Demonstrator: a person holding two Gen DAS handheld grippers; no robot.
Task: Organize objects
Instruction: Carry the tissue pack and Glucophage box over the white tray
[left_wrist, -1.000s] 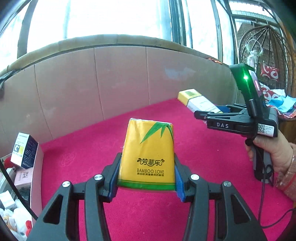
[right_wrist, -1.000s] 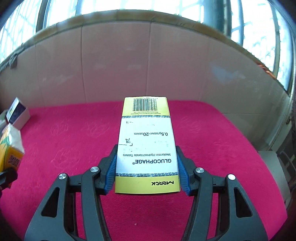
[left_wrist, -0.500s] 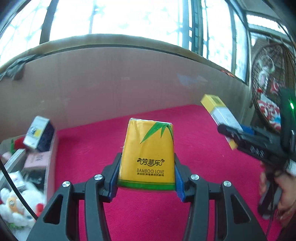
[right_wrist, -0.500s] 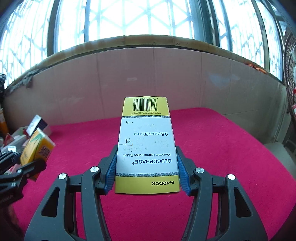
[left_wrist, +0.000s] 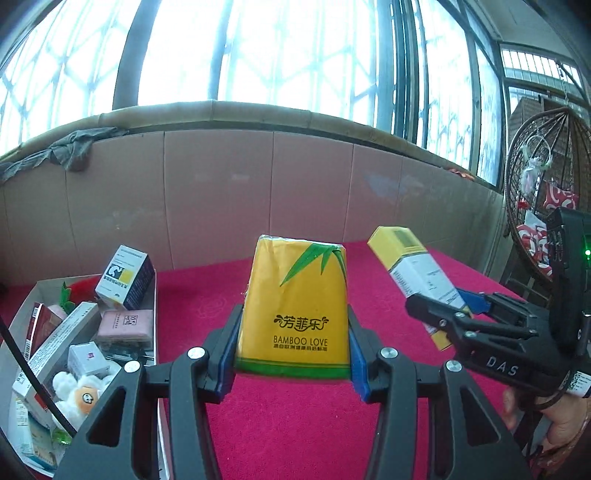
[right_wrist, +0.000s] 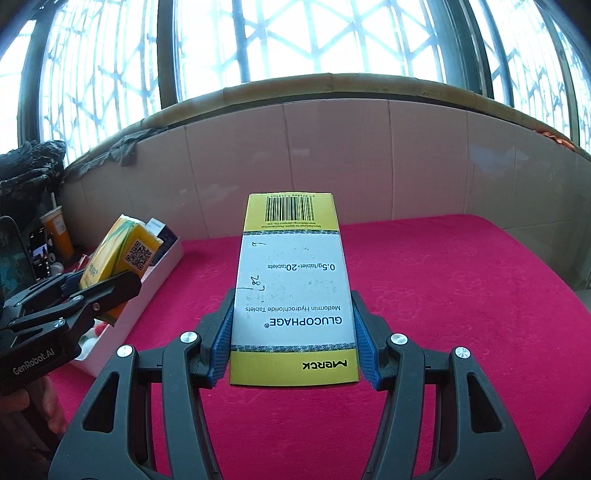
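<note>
My left gripper (left_wrist: 291, 354) is shut on a yellow tissue pack (left_wrist: 295, 302) printed with green bamboo leaves, held above the red cloth. In the right wrist view that tissue pack (right_wrist: 122, 254) hangs near the box at the left, in the left gripper (right_wrist: 92, 291). My right gripper (right_wrist: 293, 350) is shut on a yellow and white medicine carton (right_wrist: 291, 291), barcode end pointing away. From the left wrist view the same medicine carton (left_wrist: 417, 273) sticks out of the right gripper (left_wrist: 461, 310), with a hand (left_wrist: 554, 428) on its handle.
A white cardboard box (left_wrist: 153, 314) at the left holds several cartons, a pink pack and a plush toy; the same box (right_wrist: 162, 266) shows in the right wrist view. A padded beige wall (left_wrist: 295, 199) backs the red cloth (right_wrist: 461, 314). A wicker hanging chair (left_wrist: 535, 192) stands far right.
Both grippers have swung to the left with their loads. The white box of items has come into fuller view at the left, and the right gripper now sits closer beside the left one.
</note>
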